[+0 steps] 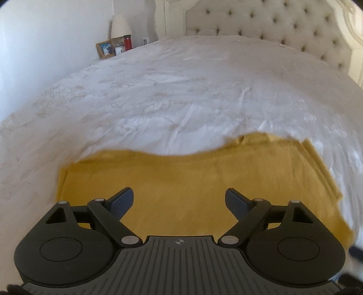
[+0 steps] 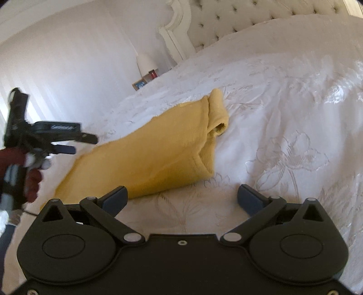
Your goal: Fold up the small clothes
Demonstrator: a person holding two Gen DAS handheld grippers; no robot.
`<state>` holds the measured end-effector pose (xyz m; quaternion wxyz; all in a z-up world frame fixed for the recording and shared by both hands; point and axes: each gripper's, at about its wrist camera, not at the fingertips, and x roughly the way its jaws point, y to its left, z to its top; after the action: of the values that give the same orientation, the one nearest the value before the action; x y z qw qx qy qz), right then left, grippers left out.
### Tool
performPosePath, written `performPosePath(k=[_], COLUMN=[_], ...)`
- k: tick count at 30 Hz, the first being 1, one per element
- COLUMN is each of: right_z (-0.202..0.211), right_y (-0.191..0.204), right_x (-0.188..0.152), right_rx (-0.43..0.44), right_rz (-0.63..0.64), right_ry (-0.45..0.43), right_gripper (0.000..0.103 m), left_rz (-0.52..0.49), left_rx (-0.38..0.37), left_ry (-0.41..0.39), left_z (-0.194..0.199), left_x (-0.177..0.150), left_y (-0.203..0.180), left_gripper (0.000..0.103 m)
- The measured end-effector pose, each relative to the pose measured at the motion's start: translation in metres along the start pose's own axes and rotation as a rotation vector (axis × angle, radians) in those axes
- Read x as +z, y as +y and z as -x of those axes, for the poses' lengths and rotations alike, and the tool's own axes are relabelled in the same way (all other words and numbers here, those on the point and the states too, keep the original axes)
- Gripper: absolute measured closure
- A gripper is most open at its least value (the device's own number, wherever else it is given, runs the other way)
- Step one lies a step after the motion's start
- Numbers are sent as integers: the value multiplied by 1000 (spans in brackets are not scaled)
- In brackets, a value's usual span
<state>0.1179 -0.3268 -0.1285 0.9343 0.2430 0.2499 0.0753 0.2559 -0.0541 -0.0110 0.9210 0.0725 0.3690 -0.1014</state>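
Left gripper (image 1: 179, 199) and right gripper (image 2: 181, 197) are both hanging spread over my yellow top (image 2: 145, 154), so I'm risking bunching that loose far sleeve (image 2: 219, 113).

yellow garment (image 1: 181, 181) near edge behind tongs, framed photo (image 1: 106, 49) blurred

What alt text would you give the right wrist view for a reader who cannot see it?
A partly folded yellow garment lies on a white embroidered bedspread, just ahead of the open, empty right claw. The left claw hovers open at the garment's left end; a tufted headboard is behind.
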Motion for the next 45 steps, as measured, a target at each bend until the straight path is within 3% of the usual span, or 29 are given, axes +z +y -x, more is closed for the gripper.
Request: performPosePath(k=[5,10,23,32,41,45], right_z=[0,0,-4,-1,-3,-10], right_y=[-2,0,-4,-7,-8,-8], right_x=[0,0,1,0,5,13], right_rx=[12,4,12,31,30,25], right_rz=[-18,-11,-23,-41,-54,-57], right_ry=[-3,1,1,-9,9,49], right_gripper=[0,0,0,0,0,0], left_rz=[14,16,61,19,38,55], left_rx=[39,80,59,31,-50,-47], left_ry=[83,199,165,148,139,119], left_z=[-31,-64,-17,6,36,49], left_x=[15,2,-44,-72,-92,-100], left_y=[-12,-20,-22,-23,-3,17], left_gripper=[15,16,15,14,15,15])
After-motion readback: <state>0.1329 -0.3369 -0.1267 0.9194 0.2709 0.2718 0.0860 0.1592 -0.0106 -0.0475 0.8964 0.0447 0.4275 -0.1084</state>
